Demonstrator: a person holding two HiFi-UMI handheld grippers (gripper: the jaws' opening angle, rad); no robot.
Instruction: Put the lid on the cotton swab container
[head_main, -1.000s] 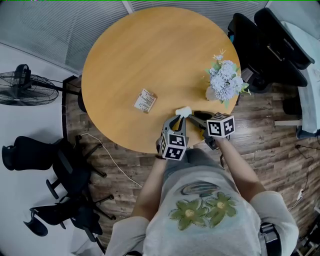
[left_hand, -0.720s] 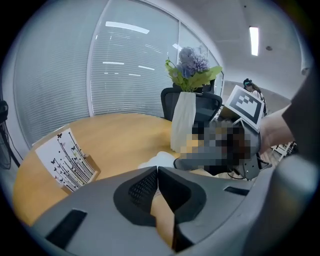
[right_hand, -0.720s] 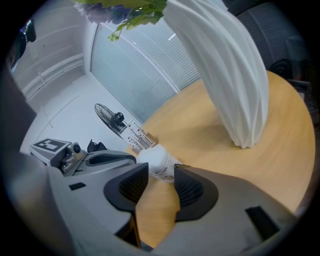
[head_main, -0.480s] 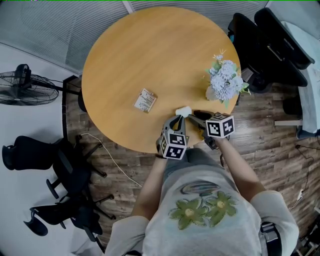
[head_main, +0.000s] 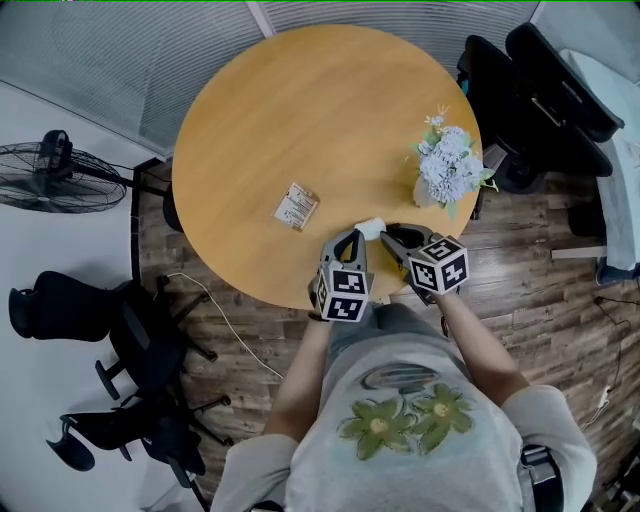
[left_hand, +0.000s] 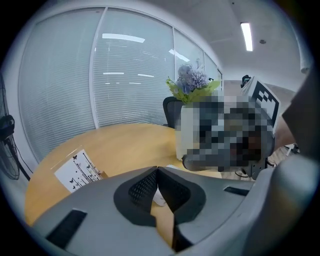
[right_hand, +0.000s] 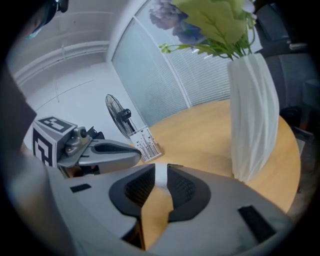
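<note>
A small white lid (head_main: 371, 229) lies near the front edge of the round wooden table (head_main: 300, 110). My right gripper (head_main: 392, 237) reaches it from the right. Its jaws are closing, and in the right gripper view the lid (right_hand: 161, 176) fills the gap between the pads. My left gripper (head_main: 354, 238) sits just left of the lid with its jaws shut. A bit of white (left_hand: 159, 198) shows behind them, and I cannot tell whether it is pinched. The cotton swab container (head_main: 297, 206), a flat box with a butterfly-print label (left_hand: 79, 170) (right_hand: 145, 142), lies apart to the left.
A white vase of pale flowers (head_main: 447, 165) (right_hand: 252, 115) stands close on the right, near the table's rim. A floor fan (head_main: 60, 175) and black office chairs (head_main: 140, 345) stand to the left, with more dark chairs (head_main: 540, 90) at the upper right.
The right gripper's jaws have narrowed around the white lid and its marker cube has dropped a little. The left gripper's jaws have come fully together. The container has stayed put.
</note>
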